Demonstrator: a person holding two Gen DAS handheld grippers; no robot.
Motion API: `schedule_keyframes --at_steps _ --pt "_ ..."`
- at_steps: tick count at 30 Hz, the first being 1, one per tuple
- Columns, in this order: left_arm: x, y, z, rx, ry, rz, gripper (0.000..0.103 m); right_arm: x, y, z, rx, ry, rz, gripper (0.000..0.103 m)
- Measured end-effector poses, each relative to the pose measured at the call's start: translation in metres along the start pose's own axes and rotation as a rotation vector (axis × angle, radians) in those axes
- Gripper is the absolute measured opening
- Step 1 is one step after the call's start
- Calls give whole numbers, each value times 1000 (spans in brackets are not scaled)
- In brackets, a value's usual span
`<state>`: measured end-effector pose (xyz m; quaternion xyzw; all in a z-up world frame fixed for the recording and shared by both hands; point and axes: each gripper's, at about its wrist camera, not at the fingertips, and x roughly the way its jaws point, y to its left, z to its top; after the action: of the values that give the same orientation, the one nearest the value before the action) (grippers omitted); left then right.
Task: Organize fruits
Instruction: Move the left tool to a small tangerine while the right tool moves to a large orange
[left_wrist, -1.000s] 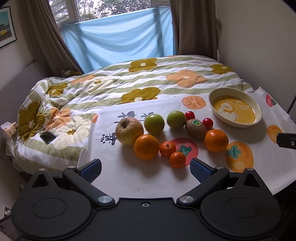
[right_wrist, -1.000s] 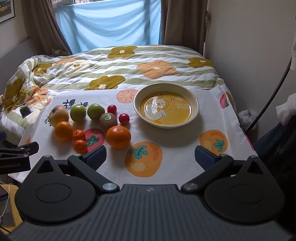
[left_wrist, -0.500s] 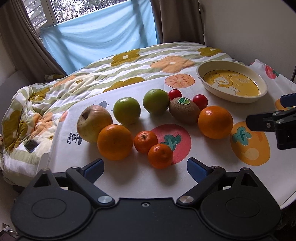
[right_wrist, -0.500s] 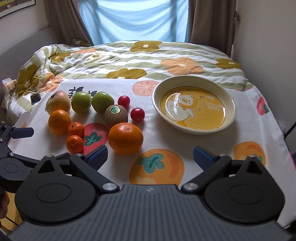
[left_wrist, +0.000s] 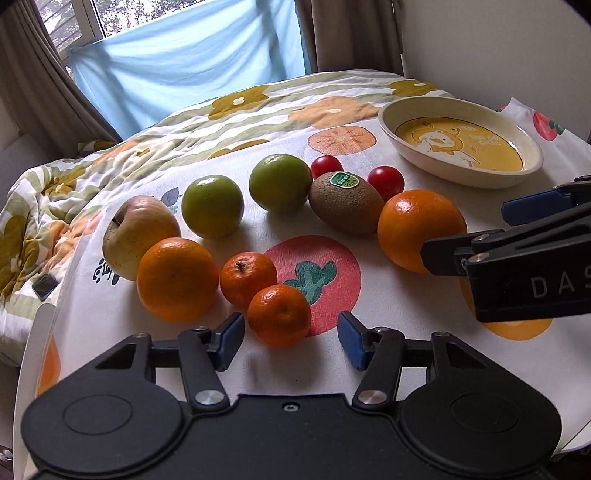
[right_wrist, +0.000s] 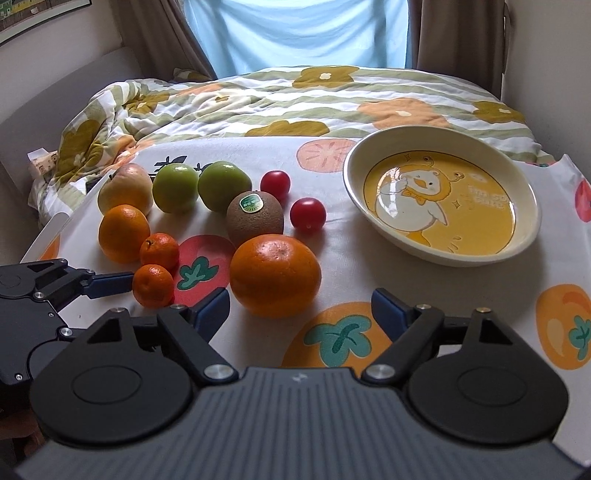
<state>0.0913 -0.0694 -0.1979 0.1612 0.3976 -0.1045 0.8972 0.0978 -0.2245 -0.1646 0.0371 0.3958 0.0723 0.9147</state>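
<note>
Fruit lies grouped on a cloth-covered counter (right_wrist: 351, 258) printed with persimmons, a flowered quilt (right_wrist: 295, 99) behind it and a blue sheet (left_wrist: 184, 62) hung across the window. In the left wrist view the left tongs (left_wrist: 291, 338) are closing, their blue pads either side of the nearest small mandarin (left_wrist: 279, 315) but with a gap visible on each side, so nothing is gripped. A second mandarin (left_wrist: 248, 278) touches it at 11 o'clock, and a large orange (left_wrist: 177, 278) sits beside that at 9 o'clock, resting against a yellow-red apple (left_wrist: 138, 234). Two green fruits (left_wrist: 212, 206) stand in the back row, then a kiwi (left_wrist: 345, 208) with a green sticker, flanked by two cherry tomatoes (left_wrist: 386, 179). In the right wrist view the right tongs (right_wrist: 301, 308) stand wide and are only starting to close, with a second large orange (right_wrist: 275, 275) just ahead of them, nearer the left pad and not pressed by either. The oval cream dish (right_wrist: 441, 195), with a duck printed on its yellow base, sits at 1 o'clock from that orange, well apart from the fruit and holding none.
</note>
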Motion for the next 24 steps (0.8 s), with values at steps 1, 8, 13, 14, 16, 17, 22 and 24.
schedule_keyframes --at_steps 1,8,13,14,16,17,22,24 --pt "1 0 1 -5 0 1 53 1 0 1 -2 1 3 96" --pt "2 7 1 -18 -2 0 41 10 5 4 -21 9 25 88" --pt "0 8 1 -20 1 -7 41 16 8 7 -21 15 42 85" --pt "0 9 0 -22 2 -8 41 18 9 8 -23 16 45 85" --pt "0 10 0 -29 3 -12 41 20 10 10 -26 21 51 85" --pt "0 11 0 -33 3 -15 41 22 10 10 -25 23 55 85" --pt "-2 12 -2 -28 1 -19 40 29 8 11 3 33 68 80" --pt "-3 13 -3 -27 -1 -20 40 30 7 11 1 33 68 78"
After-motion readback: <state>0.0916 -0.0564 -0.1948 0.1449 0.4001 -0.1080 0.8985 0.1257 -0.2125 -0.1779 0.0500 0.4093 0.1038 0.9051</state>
